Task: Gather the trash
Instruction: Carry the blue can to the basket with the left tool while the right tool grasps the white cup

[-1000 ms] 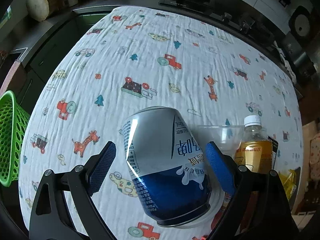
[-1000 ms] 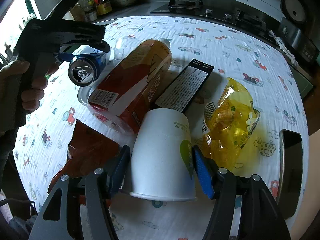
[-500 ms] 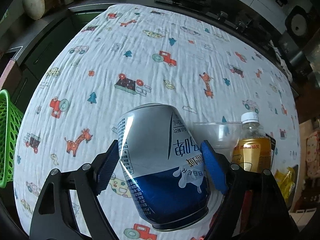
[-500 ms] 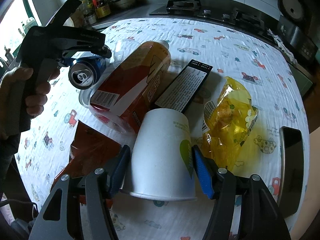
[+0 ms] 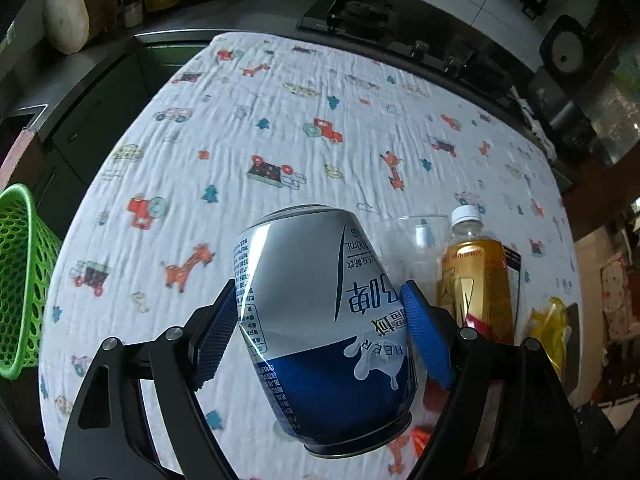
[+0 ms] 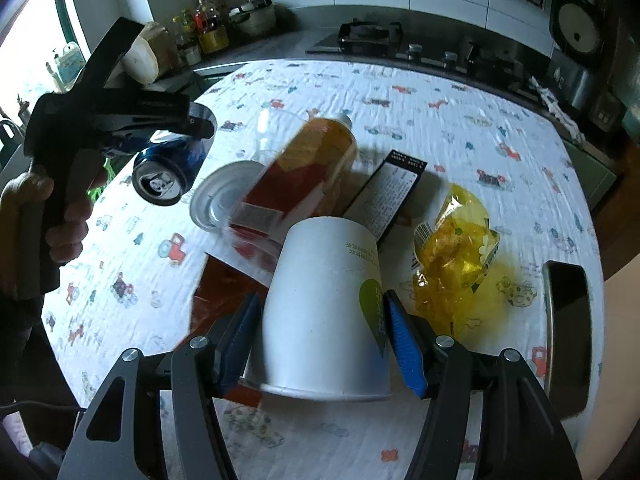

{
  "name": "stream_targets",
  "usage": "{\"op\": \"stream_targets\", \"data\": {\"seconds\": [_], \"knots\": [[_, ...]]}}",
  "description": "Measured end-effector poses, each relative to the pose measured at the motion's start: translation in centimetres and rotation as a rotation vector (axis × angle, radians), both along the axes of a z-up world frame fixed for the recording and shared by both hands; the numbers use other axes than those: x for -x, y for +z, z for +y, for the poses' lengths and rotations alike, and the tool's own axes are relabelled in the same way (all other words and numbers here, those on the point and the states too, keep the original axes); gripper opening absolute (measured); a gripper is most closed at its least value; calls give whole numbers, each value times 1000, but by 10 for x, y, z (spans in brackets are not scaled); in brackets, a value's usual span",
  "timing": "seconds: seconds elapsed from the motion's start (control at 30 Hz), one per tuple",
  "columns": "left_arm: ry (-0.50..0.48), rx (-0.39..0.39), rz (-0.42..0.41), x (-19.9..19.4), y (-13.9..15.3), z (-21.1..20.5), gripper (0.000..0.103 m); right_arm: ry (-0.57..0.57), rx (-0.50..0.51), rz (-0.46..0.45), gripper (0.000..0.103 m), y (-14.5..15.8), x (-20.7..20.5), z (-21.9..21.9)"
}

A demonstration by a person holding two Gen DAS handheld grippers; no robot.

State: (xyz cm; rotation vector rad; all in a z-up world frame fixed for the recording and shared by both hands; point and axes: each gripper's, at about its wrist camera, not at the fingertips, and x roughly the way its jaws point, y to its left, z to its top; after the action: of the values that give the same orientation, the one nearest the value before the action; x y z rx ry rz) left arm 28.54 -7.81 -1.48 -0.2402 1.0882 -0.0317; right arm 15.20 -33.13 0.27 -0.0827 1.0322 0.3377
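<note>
My left gripper [image 5: 320, 328] is shut on a silver and blue beer can [image 5: 320, 304], its blue pads pressed on both sides, and holds it clear of the patterned tablecloth [image 5: 248, 128]. The right wrist view shows that same can [image 6: 164, 178] hanging off the table under the left gripper [image 6: 168, 148]. A white paper cup [image 6: 326, 312] is clamped upside down in my right gripper [image 6: 320, 340], above the cloth. Behind it lie a tea bottle [image 6: 304, 172], a clear plastic cup [image 6: 224, 200], a black box [image 6: 386, 194], a yellow wrapper [image 6: 452, 256] and a brown wrapper [image 6: 228, 292].
A green mesh basket [image 5: 20, 280] stands off the table's left edge. A dark phone [image 6: 568, 328] lies near the right edge. A stove [image 6: 372, 38], jars and a pot line the counter behind. A person's hand [image 6: 52, 220] grips the left tool.
The left jaws closed onto the beer can and lifted it off the cloth. The right gripper rose with the paper cup; the tea bottle looks blurred.
</note>
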Motion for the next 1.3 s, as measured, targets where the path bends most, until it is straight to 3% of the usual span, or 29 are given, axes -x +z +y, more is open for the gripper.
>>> {"op": "stream_targets", "data": {"seconds": [0.4, 0.7, 1.3], "knots": [[14, -7, -88, 51, 37, 57, 79, 43, -20, -67, 60, 31, 23, 39], [91, -24, -145, 89, 61, 125, 79, 135, -52, -87, 60, 43, 26, 100], [297, -24, -138, 140, 43, 281, 79, 323, -77, -74, 60, 41, 14, 243]]}}
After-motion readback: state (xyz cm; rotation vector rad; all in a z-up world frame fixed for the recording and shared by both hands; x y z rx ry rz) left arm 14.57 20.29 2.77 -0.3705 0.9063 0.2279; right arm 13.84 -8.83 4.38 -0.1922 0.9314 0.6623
